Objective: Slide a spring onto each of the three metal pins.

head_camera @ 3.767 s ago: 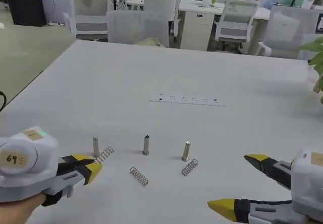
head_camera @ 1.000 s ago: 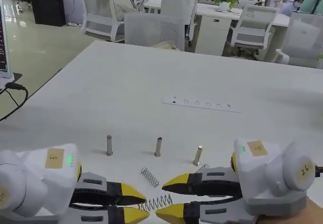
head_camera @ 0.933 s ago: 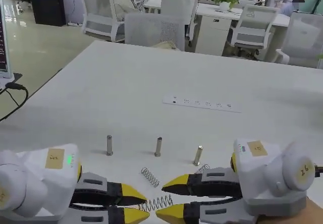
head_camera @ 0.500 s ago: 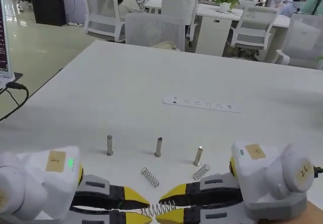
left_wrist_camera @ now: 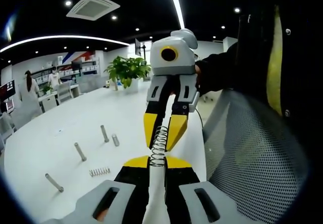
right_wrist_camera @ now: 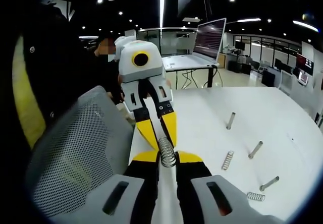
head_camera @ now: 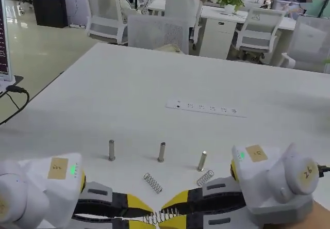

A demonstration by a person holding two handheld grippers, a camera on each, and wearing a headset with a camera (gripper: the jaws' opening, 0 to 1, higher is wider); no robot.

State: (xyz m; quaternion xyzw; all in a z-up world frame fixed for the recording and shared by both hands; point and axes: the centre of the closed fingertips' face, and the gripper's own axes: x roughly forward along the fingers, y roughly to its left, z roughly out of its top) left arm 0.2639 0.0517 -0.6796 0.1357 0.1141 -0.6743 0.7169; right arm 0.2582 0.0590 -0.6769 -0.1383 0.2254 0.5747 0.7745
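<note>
**One spring gripped by both grippers at the near table edge**

The table (head_camera: 154, 79) is seen wide and bare around the power strip (head_camera: 205, 107), with office chairs past its far edge. The left pin (head_camera: 111, 150), middle pin (head_camera: 162, 152) and right pin (head_camera: 202, 161) are stood upright in a row, well apart, with open surface on every side. A loose spring (head_camera: 153, 182) is laid near the middle pin, and a second loose spring (head_camera: 205, 177) just beside the right pin.

A mesh chair back (left_wrist_camera: 252, 153) is shown by the gripper views close against the near table edge.

The held spring (head_camera: 161, 217) is found at that near edge, on no pin and well short of the row. One end is clamped by the left gripper (head_camera: 144, 214) and the other by the right gripper (head_camera: 175, 216). Each pair of jaws is narrowed to the spring's width, and the tips of the two grippers are nearly met.
</note>
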